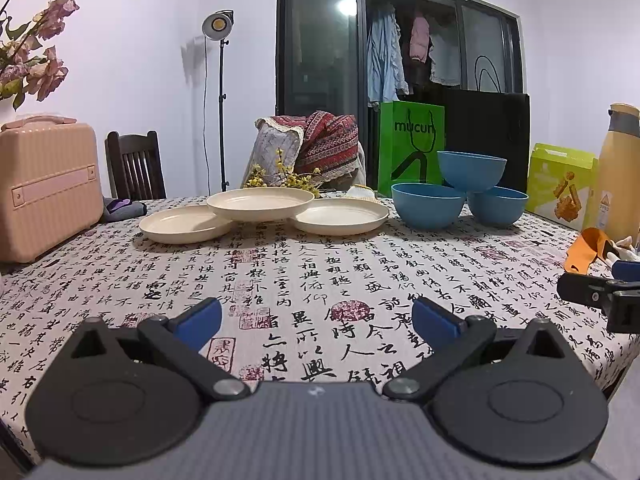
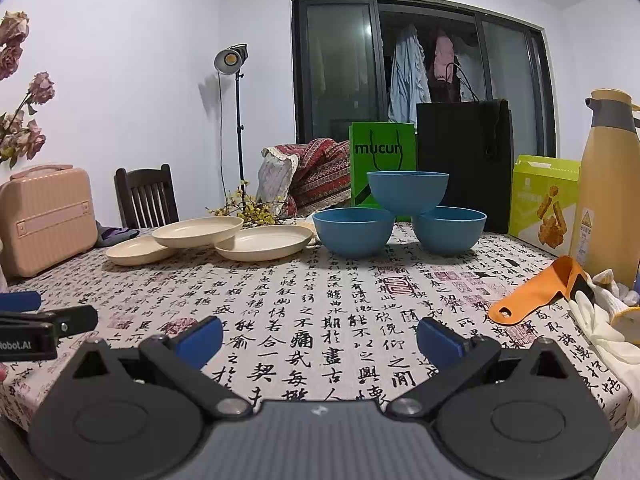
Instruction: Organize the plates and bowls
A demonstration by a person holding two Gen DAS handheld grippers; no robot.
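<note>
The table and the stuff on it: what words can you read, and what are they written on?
"mucun": on the green paper bag behind the blue bowls.
"Robot.AI": on the left gripper, seen in the right wrist view.
Tablecloth: black Chinese calligraphy and red seal stamps, too cursive to read reliably.
Green snack box: print too blurred.
Yellow thermos: label with a triangle sign, too small.

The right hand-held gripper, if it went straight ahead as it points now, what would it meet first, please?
Probably the near-left blue bowl. The right hand-held gripper is open above bare tablecloth, with nothing nearer in its line; depth is uncertain.
</note>
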